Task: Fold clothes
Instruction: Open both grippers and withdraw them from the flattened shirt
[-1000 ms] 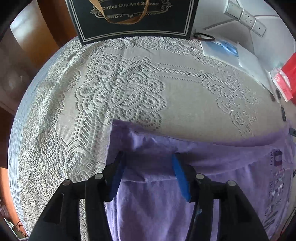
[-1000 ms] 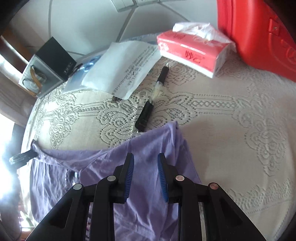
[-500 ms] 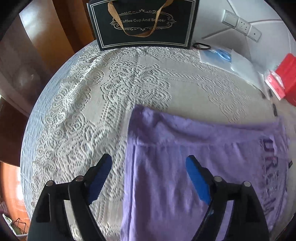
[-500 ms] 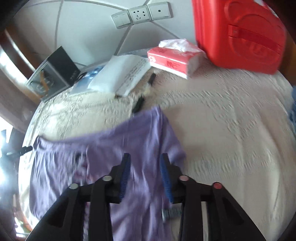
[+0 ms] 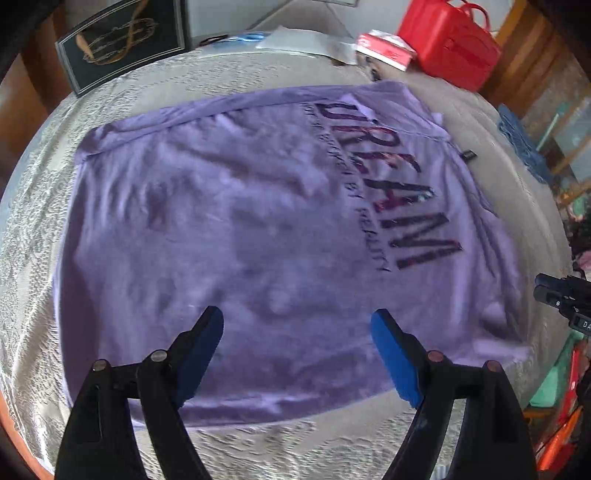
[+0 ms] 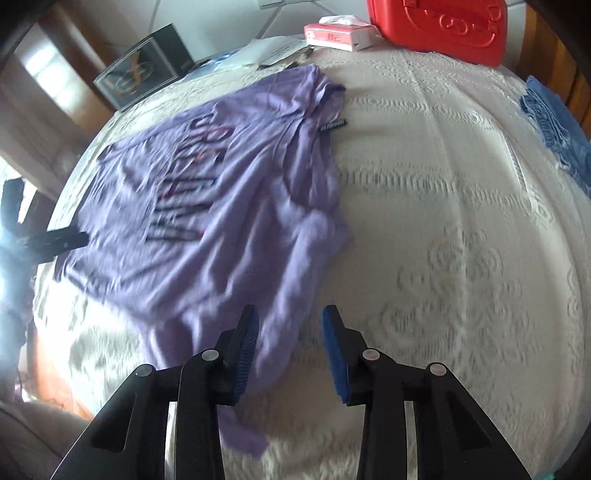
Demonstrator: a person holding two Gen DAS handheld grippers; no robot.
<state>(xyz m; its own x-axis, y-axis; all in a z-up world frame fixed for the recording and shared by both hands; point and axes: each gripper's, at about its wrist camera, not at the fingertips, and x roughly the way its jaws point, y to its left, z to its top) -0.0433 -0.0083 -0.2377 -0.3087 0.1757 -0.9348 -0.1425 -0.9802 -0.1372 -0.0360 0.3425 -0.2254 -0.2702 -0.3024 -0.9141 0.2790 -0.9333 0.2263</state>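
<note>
Both grippers released: left gripper (image 5: 297, 347) wide, right gripper (image 6: 290, 345) closing; tissue pack (image 6: 338, 35) holds tissues.

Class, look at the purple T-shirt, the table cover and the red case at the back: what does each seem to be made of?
T-shirt: soft, matte knit fabric, probably cotton jersey; it lies limp and wrinkled, with a printed slogan.
Table cover: cream lace or crocheted cloth; raised floral patterns and small holes show.
Red case: hard, glossy material, likely moulded plastic; smooth embossed shapes catch the light.
</note>
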